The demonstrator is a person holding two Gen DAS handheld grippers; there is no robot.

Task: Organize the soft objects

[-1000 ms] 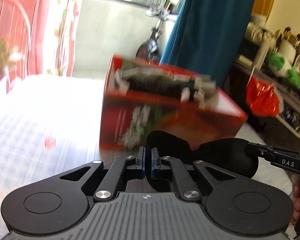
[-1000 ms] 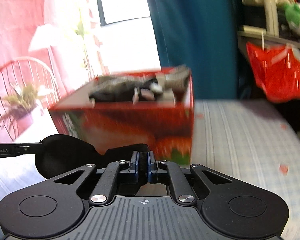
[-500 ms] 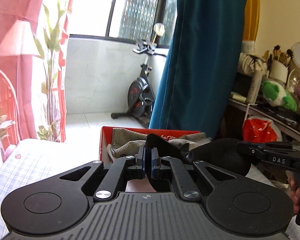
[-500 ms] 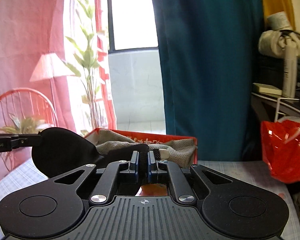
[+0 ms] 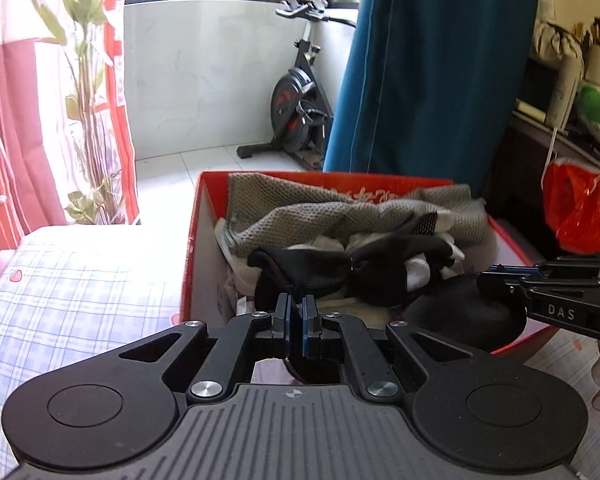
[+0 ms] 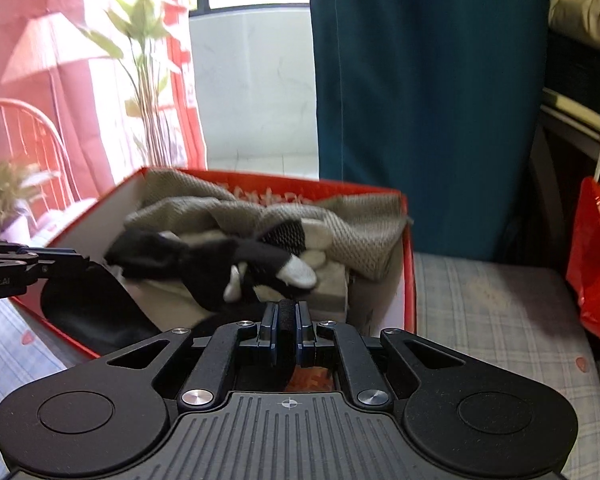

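Note:
A red cardboard box (image 5: pixel 192 240) (image 6: pixel 408 280) stands on the checked tablecloth, filled with a grey knitted cloth (image 5: pixel 332 212) (image 6: pixel 360 224) and black-and-white socks (image 5: pixel 364 268) (image 6: pixel 228 264). A black sleep mask (image 5: pixel 468 316) (image 6: pixel 84 308) is stretched between both grippers over the box's near rim. My left gripper (image 5: pixel 297 312) is shut on one end of the mask. My right gripper (image 6: pixel 287 316) is shut on the other end. Each gripper shows in the other's view (image 5: pixel 500 276) (image 6: pixel 60 258).
The checked tablecloth (image 5: pixel 80 300) (image 6: pixel 500 312) covers the surface on both sides of the box. A red plastic bag (image 5: pixel 580 212) (image 6: pixel 596 256) hangs at the right by a cluttered shelf. A teal curtain (image 5: pixel 428 72), an exercise bike (image 5: pixel 300 108) and plants stand behind.
Both grippers tilted up, then back down. The box now sits close below, its contents in view, and the mask hangs over the box's near rim.

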